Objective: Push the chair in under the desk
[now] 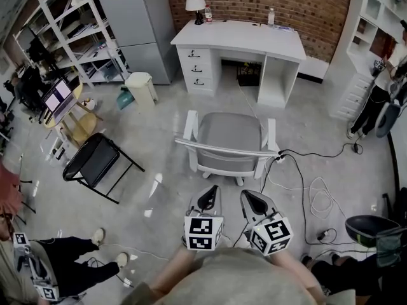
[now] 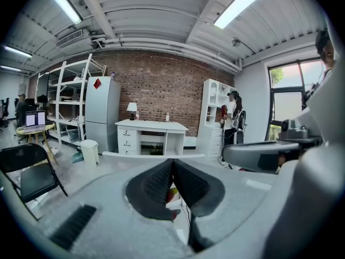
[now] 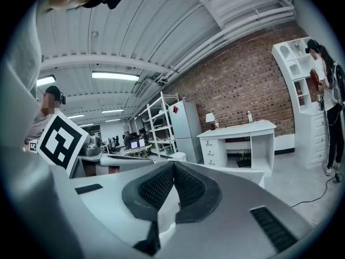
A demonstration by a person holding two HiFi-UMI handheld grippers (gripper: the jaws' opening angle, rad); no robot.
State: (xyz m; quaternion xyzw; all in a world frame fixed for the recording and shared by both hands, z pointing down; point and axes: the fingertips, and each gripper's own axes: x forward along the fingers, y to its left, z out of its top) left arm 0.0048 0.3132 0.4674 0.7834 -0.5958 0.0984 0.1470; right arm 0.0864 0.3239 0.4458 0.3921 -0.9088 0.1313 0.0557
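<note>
In the head view the chair stands in the middle of the frame on the grey floor, well apart from the white desk at the upper centre; its backrest is turned toward the lower edge; the opening under the desk faces the chair; a lamp stands on the left end of the desk, a fridge is to the upper left, a black folding chair is at the left, and cables lie on the floor at the right; the left gripper and the right gripper are side by side just below the backrest, and I cannot tell whether they touch it.

In the left gripper view the black jaws are closed together with nothing between them; above the tips the white rail of the chair crosses the frame, and the desk is behind it.

In the right gripper view the jaws are also closed and empty; the desk is at the right of centre, with the chair's white edge below it.
</note>
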